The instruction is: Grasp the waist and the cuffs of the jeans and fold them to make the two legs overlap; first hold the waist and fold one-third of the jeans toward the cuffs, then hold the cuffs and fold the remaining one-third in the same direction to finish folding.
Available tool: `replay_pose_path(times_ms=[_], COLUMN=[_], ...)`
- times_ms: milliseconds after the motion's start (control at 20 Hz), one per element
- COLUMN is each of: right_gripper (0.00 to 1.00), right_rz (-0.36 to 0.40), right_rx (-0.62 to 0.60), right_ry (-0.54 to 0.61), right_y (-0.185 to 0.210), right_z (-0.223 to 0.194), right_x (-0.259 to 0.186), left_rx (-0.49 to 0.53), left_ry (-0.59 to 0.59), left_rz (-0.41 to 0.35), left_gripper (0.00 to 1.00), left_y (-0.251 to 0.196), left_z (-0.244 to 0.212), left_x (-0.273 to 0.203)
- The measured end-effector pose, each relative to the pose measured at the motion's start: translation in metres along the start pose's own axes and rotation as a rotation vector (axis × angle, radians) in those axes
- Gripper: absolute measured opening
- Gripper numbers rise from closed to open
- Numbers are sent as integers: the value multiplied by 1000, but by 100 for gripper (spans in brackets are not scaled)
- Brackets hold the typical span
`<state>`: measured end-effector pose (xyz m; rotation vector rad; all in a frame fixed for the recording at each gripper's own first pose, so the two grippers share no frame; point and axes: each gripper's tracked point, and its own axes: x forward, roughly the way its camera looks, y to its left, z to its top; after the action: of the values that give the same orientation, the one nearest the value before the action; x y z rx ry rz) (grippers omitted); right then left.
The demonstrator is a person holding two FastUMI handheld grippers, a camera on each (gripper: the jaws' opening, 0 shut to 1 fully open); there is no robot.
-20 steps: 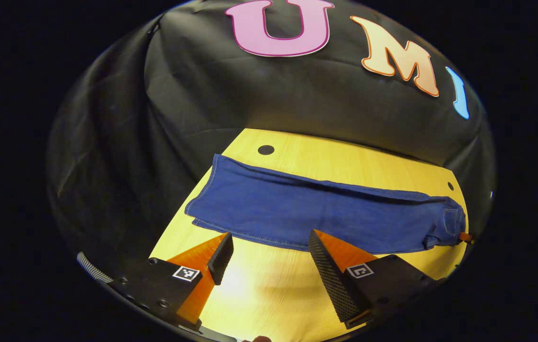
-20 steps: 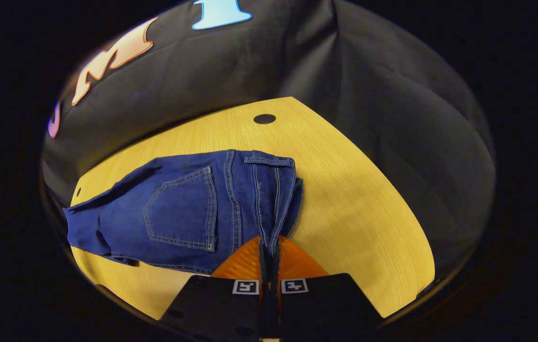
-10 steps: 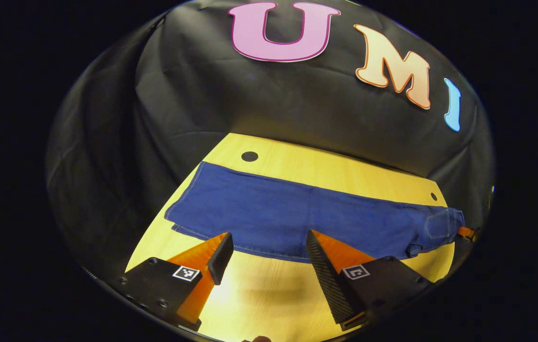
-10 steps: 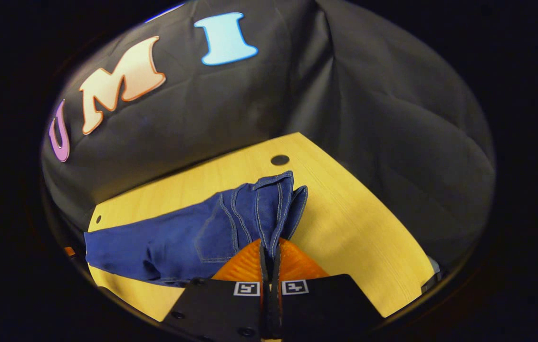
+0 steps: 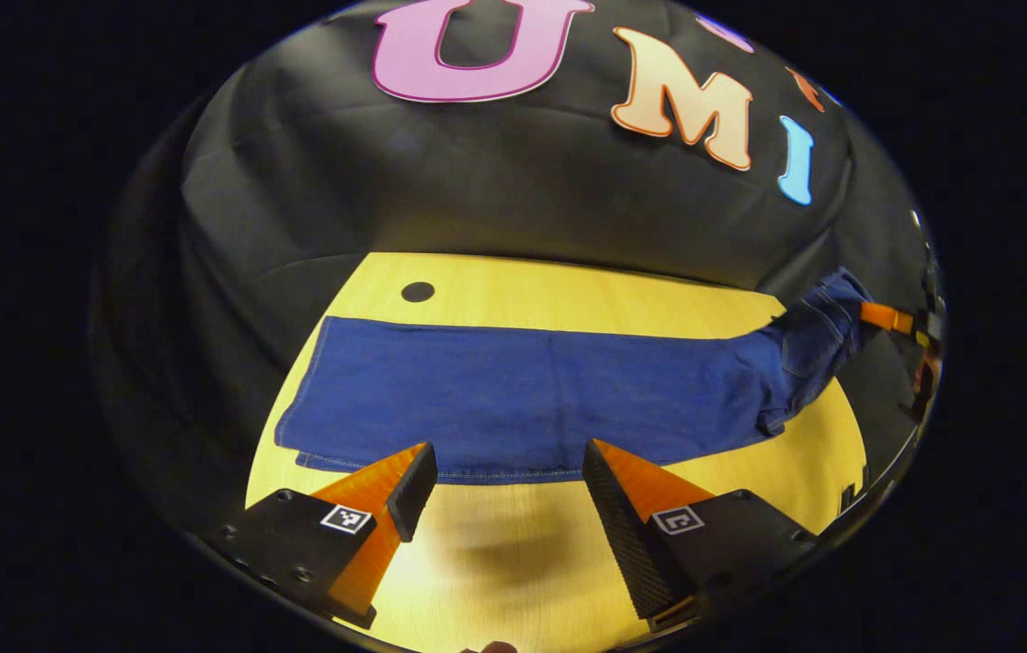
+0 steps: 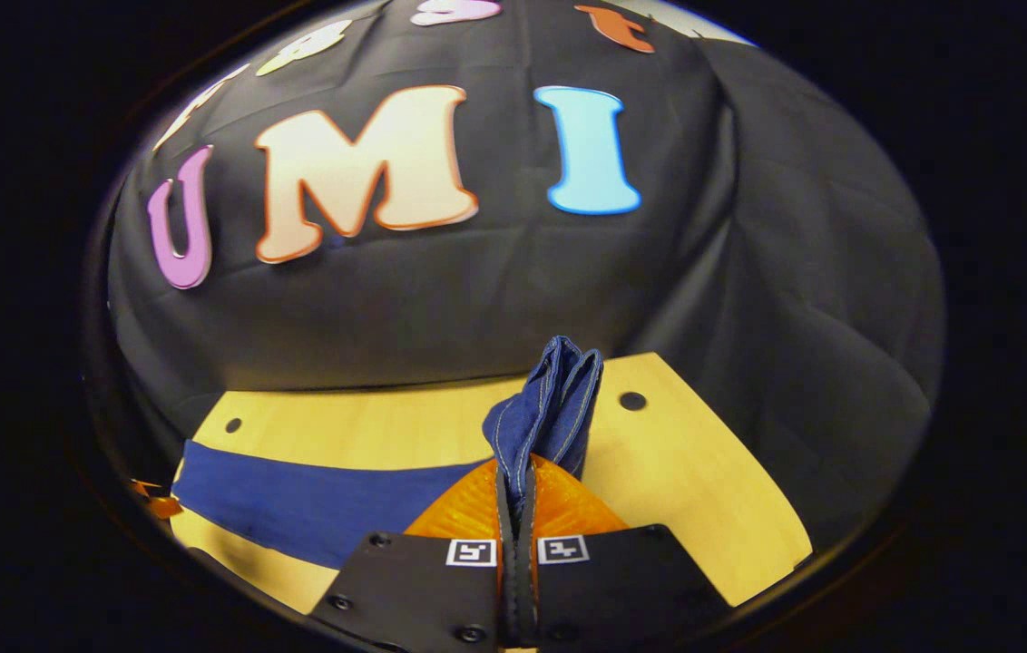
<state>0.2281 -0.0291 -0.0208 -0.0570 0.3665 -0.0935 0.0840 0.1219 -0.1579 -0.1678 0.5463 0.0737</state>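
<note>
Two grippers are in play. Nearest in the right gripper view, the right gripper (image 6: 517,508) is clamped on the waist (image 6: 550,404) of the jeans (image 6: 314,503), both fingers pressed together on the denim, which rises bunched toward 12 o'clock above the table (image 6: 713,508). In the left gripper view, the left gripper (image 5: 504,490) hangs with its jaws spread wide and empty, just short of the near hem. Beyond it the jeans (image 5: 513,394) lie flat across the table (image 5: 523,562), legs overlapped, cuffs (image 5: 300,408) at 9 o'clock, waist (image 5: 817,331) lifted off the wood at 2 o'clock. Farthest back, a dark hole (image 5: 417,292) marks the table at 11 o'clock.

Judgement: the first fold is under way. Carry the waist low and level toward the cuffs, lay it down about a third along, and keep edges square. The left gripper could pin the legs to stop dragging.
</note>
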Motion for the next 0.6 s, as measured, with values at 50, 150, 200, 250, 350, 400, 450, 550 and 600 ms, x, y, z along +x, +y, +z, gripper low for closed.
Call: replay_pose_path(times_ms=[50, 150, 200, 250, 350, 400, 450, 550, 600], right_gripper=[3, 3, 2, 2, 2, 2, 2, 2, 2], right_rz=[25, 76, 102, 130, 195, 230, 268, 346, 383], right_rx=[-2, -8, -11, -13, -4, 1, 6, 9, 9], right_ry=[-4, -6, -3, 4, 22, 33, 47, 88, 113], right_y=[23, 67, 86, 106, 149, 170, 193, 234, 255], right_z=[3, 3, 2, -2, -14, -21, -32, -55, -70], right_x=[-1, -2, -2, -2, 0, 2, 3, 7, 10], left_rx=[5, 0, -6, -12, -20, -19, -15, -19, -28], left_ry=[-5, -14, -19, -19, -17, -17, -16, -18, -14], left_rz=[-14, -39, -49, -60, -72, -69, -67, -69, -74], left_gripper=[96, 96, 96, 96, 96, 96, 96, 96, 96], left_y=[0, 0, 1, 2, 5, 8, 14, 25, 27], left_z=[-1, -1, -2, -3, -8, -11, -13, -18, -21], left_x=[0, 2, 3, 4, 4, 4, 3, 0, 2])
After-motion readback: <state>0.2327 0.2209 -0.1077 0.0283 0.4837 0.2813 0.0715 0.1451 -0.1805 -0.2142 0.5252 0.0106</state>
